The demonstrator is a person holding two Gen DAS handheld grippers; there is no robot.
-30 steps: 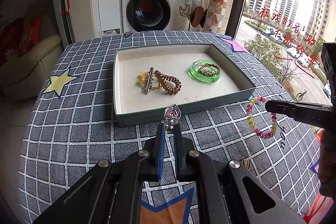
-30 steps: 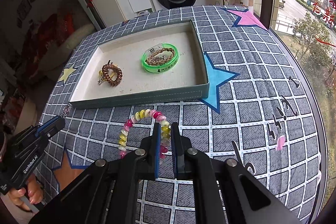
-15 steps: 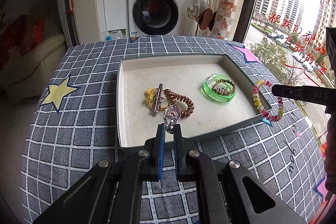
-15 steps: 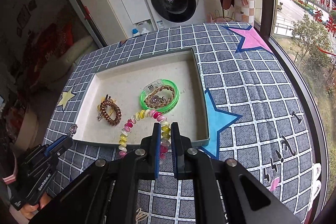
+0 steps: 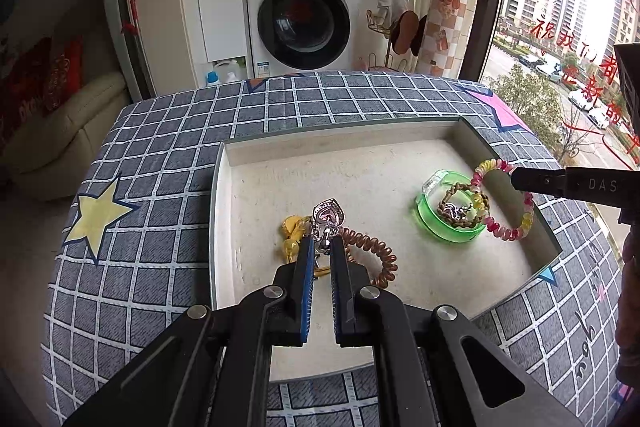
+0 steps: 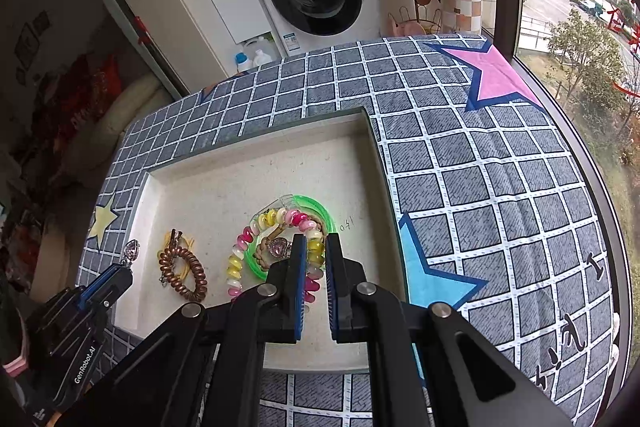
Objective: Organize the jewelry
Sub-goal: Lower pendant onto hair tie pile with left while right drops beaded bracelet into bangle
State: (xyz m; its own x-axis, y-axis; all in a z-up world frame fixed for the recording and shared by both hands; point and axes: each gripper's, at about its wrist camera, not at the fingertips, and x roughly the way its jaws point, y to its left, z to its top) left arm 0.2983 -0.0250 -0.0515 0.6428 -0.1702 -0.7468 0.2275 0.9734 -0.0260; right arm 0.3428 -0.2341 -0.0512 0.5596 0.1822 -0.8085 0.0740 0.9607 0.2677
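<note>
My left gripper is shut on a silver heart pendant with a pink stone, held above the shallow tray. Under it lie a brown spiral hair tie and a yellow hair tie. My right gripper is shut on a pink, yellow and white bead bracelet, which hangs over the green bangle in the tray's right half. A braided brown bracelet with a heart charm lies inside the bangle. In the left wrist view the right gripper enters from the right with the bead bracelet.
The tray sits on a table with a grey checked cloth printed with stars. Behind the table stand a washing machine and a rack. A window runs along the right. A person's hand holds the left gripper.
Both grippers moved forward from in front of the tray to above its inside, each carrying its piece. The pendant now hangs over the hair ties and the bead bracelet over the green bangle.
</note>
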